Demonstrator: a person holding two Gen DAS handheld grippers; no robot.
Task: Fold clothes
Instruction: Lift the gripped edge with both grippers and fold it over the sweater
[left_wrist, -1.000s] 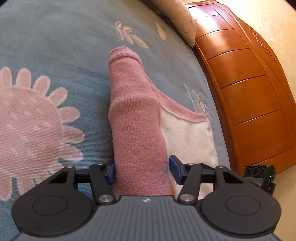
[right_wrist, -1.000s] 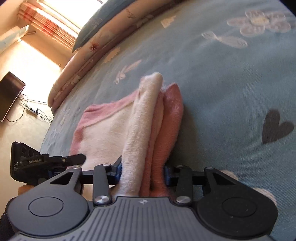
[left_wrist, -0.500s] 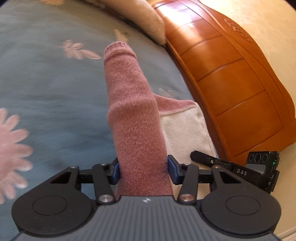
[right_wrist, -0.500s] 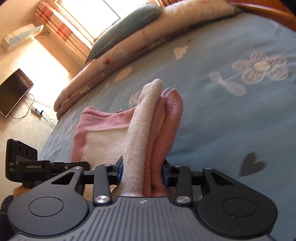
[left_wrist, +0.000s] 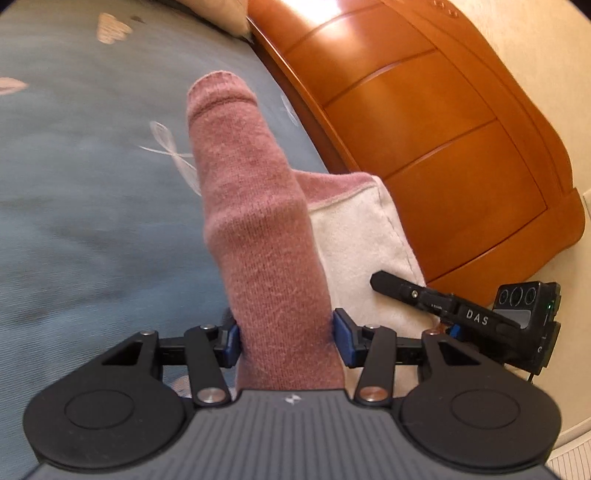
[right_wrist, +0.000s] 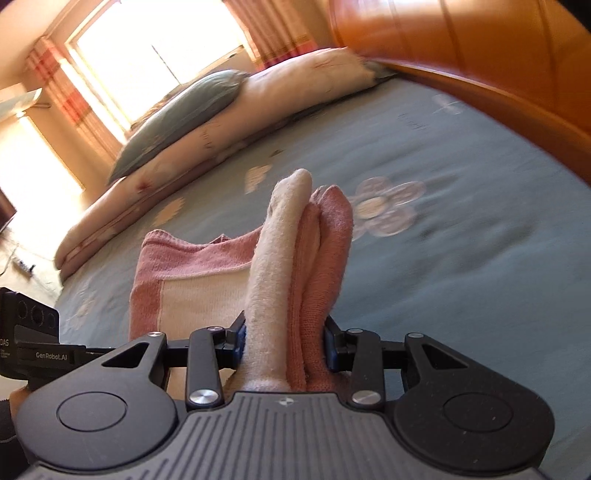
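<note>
Gripping the pink-and-cream sweater (left_wrist: 266, 236) at both ends, the left gripper (left_wrist: 286, 332) and right gripper (right_wrist: 284, 343) hold it clamped above the bed (right_wrist: 443, 258); mid-fold, I'd judge. Next: lay the edges square.

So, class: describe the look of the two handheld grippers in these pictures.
Both the left gripper and right gripper are matt black, with ribbed grey bodies, round side discs, silver pivot screws and blue finger pads. Side casings read "DAS" and "GenRobot.AI".
</note>
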